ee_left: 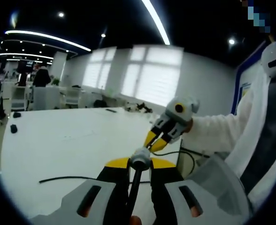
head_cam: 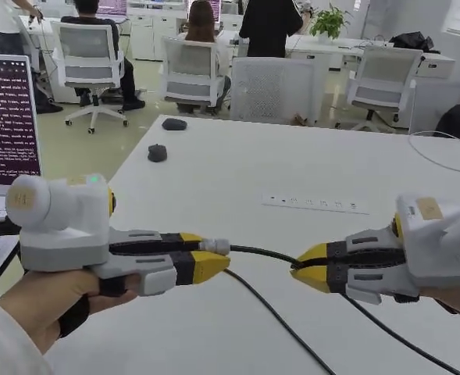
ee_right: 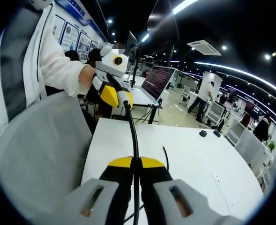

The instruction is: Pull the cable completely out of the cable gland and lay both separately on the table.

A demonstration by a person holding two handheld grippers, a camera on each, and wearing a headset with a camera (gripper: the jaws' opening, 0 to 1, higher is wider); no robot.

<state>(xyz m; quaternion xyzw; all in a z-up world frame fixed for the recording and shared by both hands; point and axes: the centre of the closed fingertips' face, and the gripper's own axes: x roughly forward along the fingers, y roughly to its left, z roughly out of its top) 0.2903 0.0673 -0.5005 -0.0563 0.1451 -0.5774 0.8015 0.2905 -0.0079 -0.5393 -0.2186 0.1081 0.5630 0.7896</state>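
Both jaw pairs clamped: one on the gland, one on the cable.
The left gripper's (head_cam: 210,254) yellow-tipped jaws are closed on the small pale-grey round cable gland (ee_left: 140,158), and the right gripper's (head_cam: 296,266) on the thin black cable (head_cam: 261,252). The cable enters the gland and spans the gap between the grippers above the white table (head_cam: 292,156), its slack trailing across the tabletop.

Cable gland (ee_left: 140,158) is clamped in the closed left tongs (ee_left: 140,164). Cable (ee_left: 67,178) is pinched by the right tongs (ee_left: 152,142) just beyond, above the white worktop (ee_left: 72,140).
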